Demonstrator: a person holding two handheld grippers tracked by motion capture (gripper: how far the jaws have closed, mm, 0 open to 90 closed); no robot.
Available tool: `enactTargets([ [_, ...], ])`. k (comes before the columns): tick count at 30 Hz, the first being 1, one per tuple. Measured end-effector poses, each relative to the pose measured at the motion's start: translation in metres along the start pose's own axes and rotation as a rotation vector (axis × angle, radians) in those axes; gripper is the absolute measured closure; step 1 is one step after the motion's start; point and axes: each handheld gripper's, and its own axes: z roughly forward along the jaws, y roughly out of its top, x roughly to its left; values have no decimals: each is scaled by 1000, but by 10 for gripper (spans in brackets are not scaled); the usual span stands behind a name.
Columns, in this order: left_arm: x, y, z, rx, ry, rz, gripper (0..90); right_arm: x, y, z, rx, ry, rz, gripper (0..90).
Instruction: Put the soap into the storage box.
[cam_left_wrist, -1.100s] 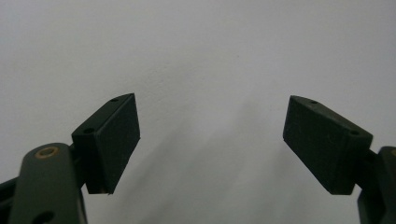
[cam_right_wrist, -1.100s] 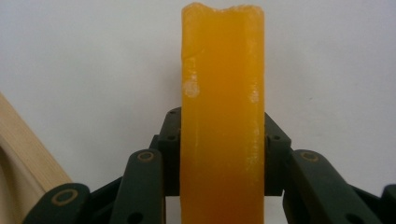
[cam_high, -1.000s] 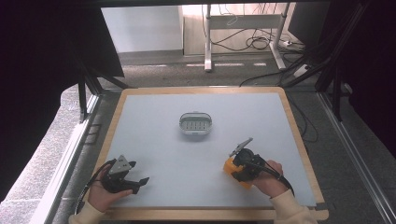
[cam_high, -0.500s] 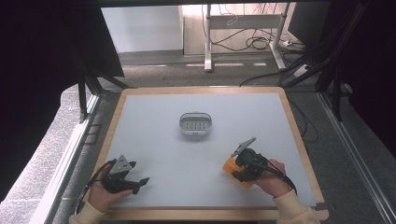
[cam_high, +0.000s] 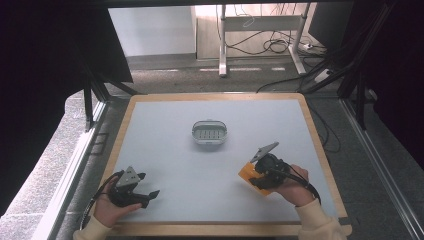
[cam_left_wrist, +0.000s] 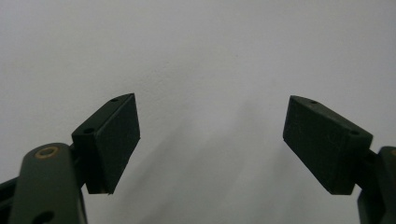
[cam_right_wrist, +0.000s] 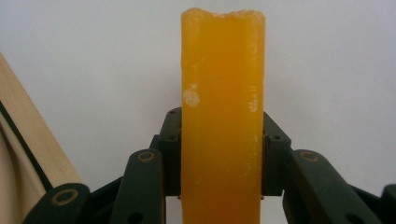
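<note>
An orange soap bar (cam_high: 248, 173) is clamped edge-on in my right gripper (cam_high: 256, 179) at the table's front right. In the right gripper view the orange soap bar (cam_right_wrist: 223, 116) stands upright between the two black jaws, and my right gripper (cam_right_wrist: 222, 154) is shut on it. A grey oval soap dish (cam_high: 210, 132) with a ridged floor sits near the middle of the table, apart from both hands. My left gripper (cam_high: 148, 194) rests at the front left, and in its own view my left gripper (cam_left_wrist: 212, 140) is open over the bare white surface.
The white table top (cam_high: 175, 165) has a wooden rim (cam_high: 320, 150); a strip of that wooden rim (cam_right_wrist: 28, 154) shows at the left of the right gripper view. Beyond the table are a desk frame (cam_high: 222, 40) and floor cables (cam_high: 270, 47).
The right gripper has shifted very slightly with the soap bar; the left gripper has stayed still.
</note>
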Motion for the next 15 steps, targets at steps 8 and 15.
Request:
enactTargets([
  [8, 0, 1, 0, 5, 0, 0, 188, -7, 8, -7, -1, -3, -10, 614],
  [15, 0, 1, 1, 1, -2, -5, 188, -12, 15, -12, -20, -6, -25, 614],
])
